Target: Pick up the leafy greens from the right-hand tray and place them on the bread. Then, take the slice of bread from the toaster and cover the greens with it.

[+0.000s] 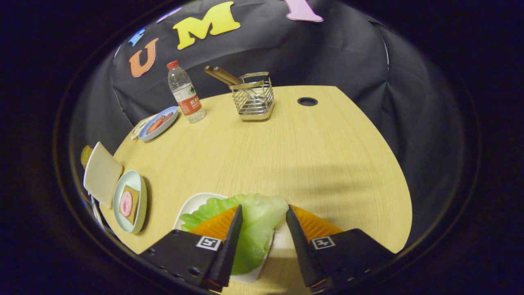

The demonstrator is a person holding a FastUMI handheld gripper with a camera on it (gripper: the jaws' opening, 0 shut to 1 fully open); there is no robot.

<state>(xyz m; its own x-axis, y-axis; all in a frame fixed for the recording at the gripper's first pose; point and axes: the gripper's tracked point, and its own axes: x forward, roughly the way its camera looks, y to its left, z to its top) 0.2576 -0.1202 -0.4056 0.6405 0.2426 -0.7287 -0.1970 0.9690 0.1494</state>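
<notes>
From the claw's own camera I see my claw spread open over the leafy greens, which lie on their white tray on the table. The leaf sits between the fingers, nearer the left one; I can't tell if either touches it. I judge I'm on the first step, the pick-up, with nothing gripped yet. Next I need to close on the leaf, lift, and carry it left to the bread on the plate. The toaster slice stands just beyond that plate.
</notes>
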